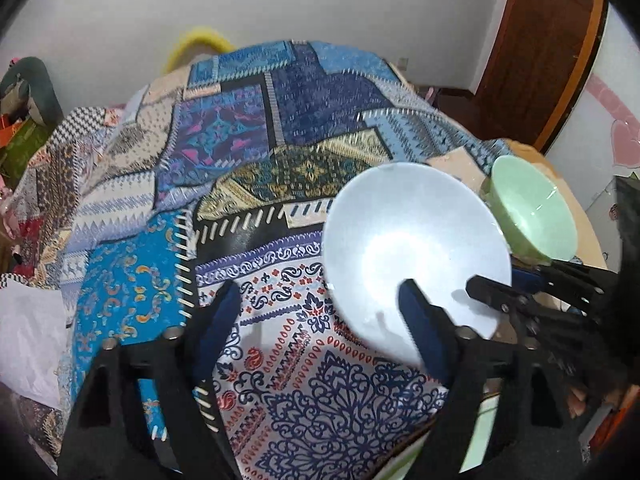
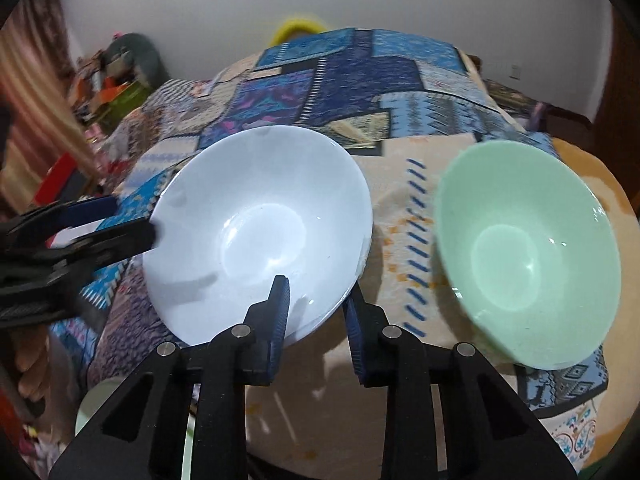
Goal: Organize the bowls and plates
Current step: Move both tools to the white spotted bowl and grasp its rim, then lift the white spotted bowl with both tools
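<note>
A white bowl [image 2: 260, 224] rests on the patchwork cloth, with a pale green bowl [image 2: 528, 256] just to its right. My right gripper [image 2: 316, 296] is shut on the white bowl's near rim, one pad inside and one outside. In the left wrist view the white bowl [image 1: 416, 240] sits to the right, with the green bowl [image 1: 532, 208] behind it. My left gripper [image 1: 320, 292] stands open. Its right finger [image 1: 420, 320] lies over the bowl's inside and its left finger is well off on the cloth, so neither pad presses the rim. The right gripper [image 1: 488, 292] shows at that bowl's right edge.
The patchwork cloth [image 1: 248, 152] covers the whole table, whose bare wooden edge [image 2: 600, 176] shows at the right. A pale green plate-like rim [image 2: 92, 412] peeks out below the grippers. Clutter [image 2: 116, 88] lies at the far left and a brown door [image 1: 540, 52] stands far right.
</note>
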Demonstrator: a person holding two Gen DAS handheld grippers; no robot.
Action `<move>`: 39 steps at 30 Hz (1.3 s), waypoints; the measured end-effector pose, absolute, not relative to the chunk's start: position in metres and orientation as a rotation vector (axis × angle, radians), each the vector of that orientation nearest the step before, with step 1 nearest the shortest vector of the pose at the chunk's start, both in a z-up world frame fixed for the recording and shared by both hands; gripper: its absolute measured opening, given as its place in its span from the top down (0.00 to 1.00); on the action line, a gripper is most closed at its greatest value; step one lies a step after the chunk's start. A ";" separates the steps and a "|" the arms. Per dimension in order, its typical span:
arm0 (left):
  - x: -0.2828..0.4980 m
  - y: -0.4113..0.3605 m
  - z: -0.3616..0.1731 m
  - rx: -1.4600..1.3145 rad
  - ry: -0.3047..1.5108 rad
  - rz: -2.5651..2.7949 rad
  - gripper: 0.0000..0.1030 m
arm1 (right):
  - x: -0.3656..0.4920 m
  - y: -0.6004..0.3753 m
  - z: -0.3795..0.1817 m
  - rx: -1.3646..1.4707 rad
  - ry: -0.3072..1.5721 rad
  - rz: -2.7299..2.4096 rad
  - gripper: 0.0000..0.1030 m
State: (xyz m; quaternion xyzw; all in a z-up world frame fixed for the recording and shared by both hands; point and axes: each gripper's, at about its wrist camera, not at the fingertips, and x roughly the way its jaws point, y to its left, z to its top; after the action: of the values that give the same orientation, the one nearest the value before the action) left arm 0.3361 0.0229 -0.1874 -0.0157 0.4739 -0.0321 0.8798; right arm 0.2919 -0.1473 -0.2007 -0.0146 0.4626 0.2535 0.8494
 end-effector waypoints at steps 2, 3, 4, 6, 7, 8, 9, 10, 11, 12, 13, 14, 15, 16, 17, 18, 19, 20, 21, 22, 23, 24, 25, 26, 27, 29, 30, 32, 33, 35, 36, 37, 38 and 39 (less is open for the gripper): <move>0.343 0.023 -0.195 -0.050 1.026 -0.071 0.43 | 0.292 -0.145 -0.201 -0.037 0.976 0.558 0.76; 0.347 0.025 -0.201 -0.068 1.052 -0.073 0.51 | 0.291 -0.145 -0.201 -0.034 0.981 0.573 0.76; 0.348 0.026 -0.205 -0.079 1.066 -0.072 0.54 | 0.292 -0.145 -0.201 -0.032 0.988 0.585 0.76; 0.352 0.028 -0.213 -0.096 1.098 -0.079 0.72 | 0.296 -0.145 -0.204 -0.036 1.011 0.591 0.75; 0.354 0.029 -0.217 -0.109 1.111 -0.092 0.74 | 0.299 -0.145 -0.204 -0.024 1.021 0.594 0.74; 0.354 0.029 -0.218 -0.119 1.107 -0.096 0.75 | 0.301 -0.147 -0.204 -0.004 1.027 0.598 0.74; 0.354 0.029 -0.217 -0.122 1.102 -0.096 0.76 | 0.304 -0.149 -0.203 0.011 1.027 0.582 0.74; 0.354 0.029 -0.217 -0.124 1.100 -0.098 0.76 | 0.304 -0.150 -0.203 0.010 1.024 0.565 0.74; 0.354 0.029 -0.217 -0.126 1.101 -0.102 0.78 | 0.305 -0.149 -0.202 0.009 1.022 0.554 0.74; 0.354 0.028 -0.218 -0.126 1.102 -0.103 0.79 | 0.307 -0.149 -0.203 0.012 1.021 0.543 0.74; 0.355 0.027 -0.217 -0.122 1.101 -0.101 0.79 | 0.311 -0.149 -0.204 0.022 1.028 0.533 0.74; 0.355 0.026 -0.217 -0.118 1.100 -0.101 0.79 | 0.313 -0.148 -0.206 0.028 1.033 0.524 0.74; 0.355 0.025 -0.217 -0.114 1.100 -0.102 0.80 | 0.315 -0.148 -0.208 0.033 1.033 0.507 0.74; 0.355 0.024 -0.216 -0.111 1.099 -0.103 0.80 | 0.317 -0.147 -0.209 0.035 1.035 0.501 0.77; 0.355 0.023 -0.216 -0.107 1.101 -0.105 0.83 | 0.318 -0.147 -0.210 0.043 1.033 0.505 0.82; 0.355 0.022 -0.216 -0.103 1.100 -0.108 0.83 | 0.317 -0.146 -0.209 0.049 1.030 0.517 0.86; 0.354 0.020 -0.215 -0.094 1.099 -0.109 0.84 | 0.315 -0.145 -0.208 0.047 1.029 0.520 0.86; 0.354 0.017 -0.215 -0.080 1.103 -0.107 0.86 | 0.313 -0.143 -0.206 0.033 1.023 0.512 0.86; 0.353 0.016 -0.215 -0.066 1.102 -0.097 0.86 | 0.312 -0.141 -0.205 0.021 1.020 0.509 0.86; 0.352 0.015 -0.215 -0.053 1.100 -0.086 0.86 | 0.310 -0.141 -0.204 0.018 1.018 0.507 0.86; 0.351 0.014 -0.214 -0.055 1.102 -0.080 0.86 | 0.309 -0.142 -0.203 0.018 1.017 0.507 0.86; 0.350 0.016 -0.214 -0.065 1.106 -0.080 0.86 | 0.308 -0.143 -0.202 0.021 1.015 0.507 0.86; 0.349 0.018 -0.213 -0.086 1.113 -0.081 0.86 | 0.305 -0.143 -0.200 0.026 1.012 0.508 0.86; 0.347 0.019 -0.212 -0.107 1.117 -0.084 0.86 | 0.304 -0.145 -0.198 0.033 1.008 0.508 0.86; 0.346 0.020 -0.211 -0.115 1.118 -0.086 0.86 | 0.302 -0.146 -0.197 0.039 1.004 0.509 0.86; 0.341 0.020 -0.207 -0.105 1.112 -0.085 0.86 | 0.298 -0.147 -0.193 0.046 0.996 0.513 0.86; 0.337 0.018 -0.205 -0.095 1.107 -0.084 0.86 | 0.297 -0.147 -0.191 0.046 0.993 0.514 0.86; 0.330 0.016 -0.198 -0.077 1.090 -0.080 0.86 | 0.290 -0.146 -0.186 0.039 0.977 0.513 0.86; 0.326 0.015 -0.195 -0.072 1.082 -0.079 0.86 | 0.286 -0.146 -0.183 0.038 0.970 0.513 0.86; 0.318 0.014 -0.187 -0.063 1.063 -0.075 0.86 | 0.282 -0.144 -0.178 0.032 0.959 0.510 0.86; 0.313 0.014 -0.183 -0.059 1.052 -0.071 0.86 | 0.277 -0.143 -0.174 0.026 0.949 0.509 0.86; 0.309 0.014 -0.179 -0.057 1.045 -0.069 0.86 | 0.273 -0.143 -0.170 0.023 0.941 0.508 0.86; 0.305 0.014 -0.175 -0.055 1.037 -0.067 0.86 | 0.272 -0.143 -0.168 0.022 0.936 0.508 0.86; 0.301 0.013 -0.171 -0.053 1.029 -0.066 0.86 | 0.267 -0.143 -0.163 0.025 0.925 0.510 0.86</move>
State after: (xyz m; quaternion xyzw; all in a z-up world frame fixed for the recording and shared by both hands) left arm 0.3007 0.0134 -0.1714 -0.0252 0.4921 -0.0313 0.8696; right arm 0.2671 -0.1426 -0.1626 0.0119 0.4415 0.2432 0.8636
